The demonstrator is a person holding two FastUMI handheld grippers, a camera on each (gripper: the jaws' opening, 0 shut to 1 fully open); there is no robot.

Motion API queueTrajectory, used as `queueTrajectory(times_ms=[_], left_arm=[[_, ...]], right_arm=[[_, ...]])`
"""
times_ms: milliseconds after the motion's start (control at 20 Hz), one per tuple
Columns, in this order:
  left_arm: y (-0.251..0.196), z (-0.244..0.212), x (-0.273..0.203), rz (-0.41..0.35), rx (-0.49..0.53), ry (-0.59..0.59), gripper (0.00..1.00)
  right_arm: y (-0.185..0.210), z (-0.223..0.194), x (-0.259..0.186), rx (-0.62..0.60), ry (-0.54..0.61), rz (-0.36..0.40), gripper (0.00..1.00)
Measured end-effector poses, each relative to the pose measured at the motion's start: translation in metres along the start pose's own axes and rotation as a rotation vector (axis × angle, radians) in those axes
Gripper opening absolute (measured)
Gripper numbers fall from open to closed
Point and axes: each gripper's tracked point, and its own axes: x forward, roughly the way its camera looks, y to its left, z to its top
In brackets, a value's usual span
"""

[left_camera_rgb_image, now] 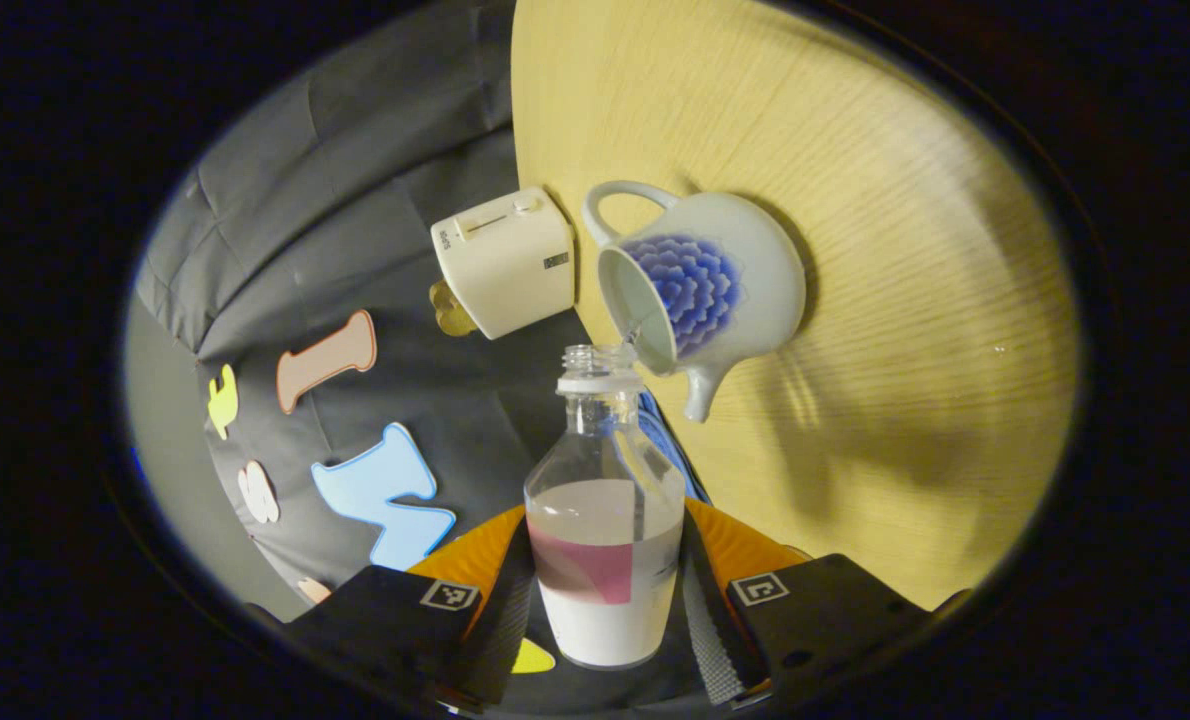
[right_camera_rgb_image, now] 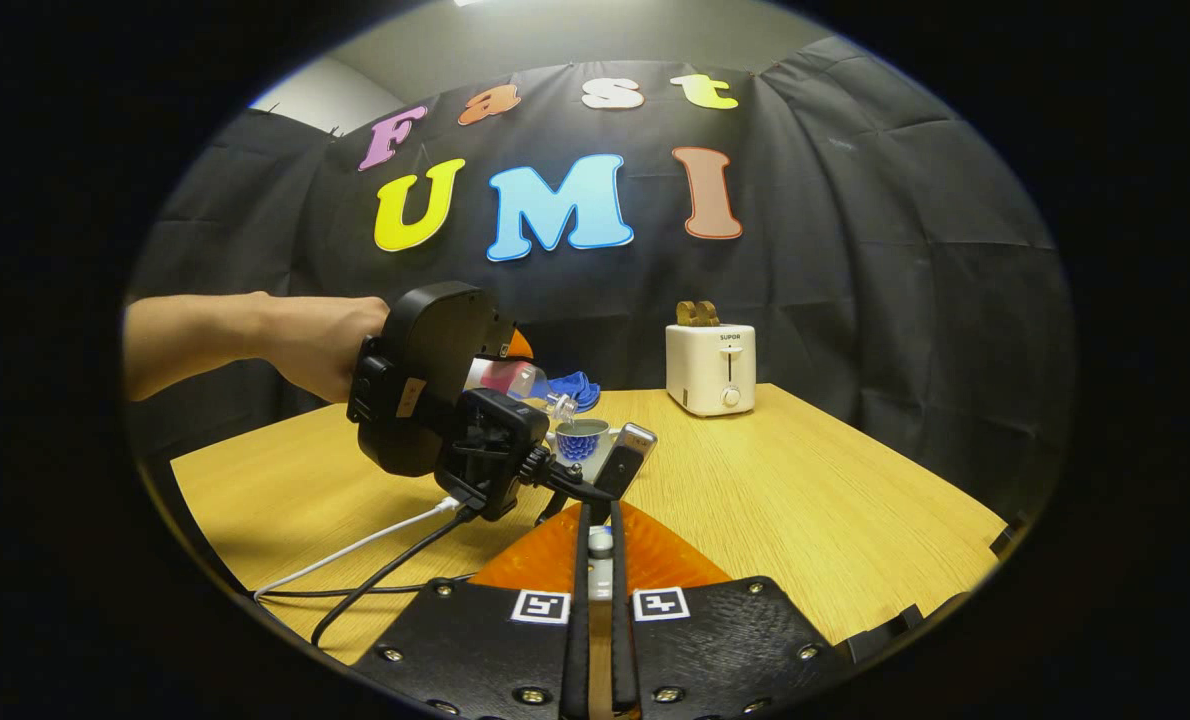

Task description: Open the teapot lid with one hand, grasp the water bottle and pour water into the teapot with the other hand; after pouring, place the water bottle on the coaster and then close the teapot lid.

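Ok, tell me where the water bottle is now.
In the left gripper view the water bottle sits clamped in the left claw, tipped with its open neck at the teapot mouth, the toaster just beyond.

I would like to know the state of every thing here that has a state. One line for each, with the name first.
water bottle: uncapped, partly full, tipped toward the teapot, a thin stream leaving its mouth.
teapot: on the table, lid off, open mouth receiving the water.
lid: off the pot, its knob between the fingers.
toaster: upright, bread sticking out of the top.
left gripper: shut on water bottle.
right gripper: shut on lid.
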Motion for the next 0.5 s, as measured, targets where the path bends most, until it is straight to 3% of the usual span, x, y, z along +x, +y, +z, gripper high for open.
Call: queueTrajectory(times_ms=[500], left_arm=[[0.015, 0.002, 0.001, 0.026, 0.1, -0.011, 0.83]], right_arm=[[-0.002, 0.0, -0.001, 0.0, -0.001, -0.002, 0.09]])
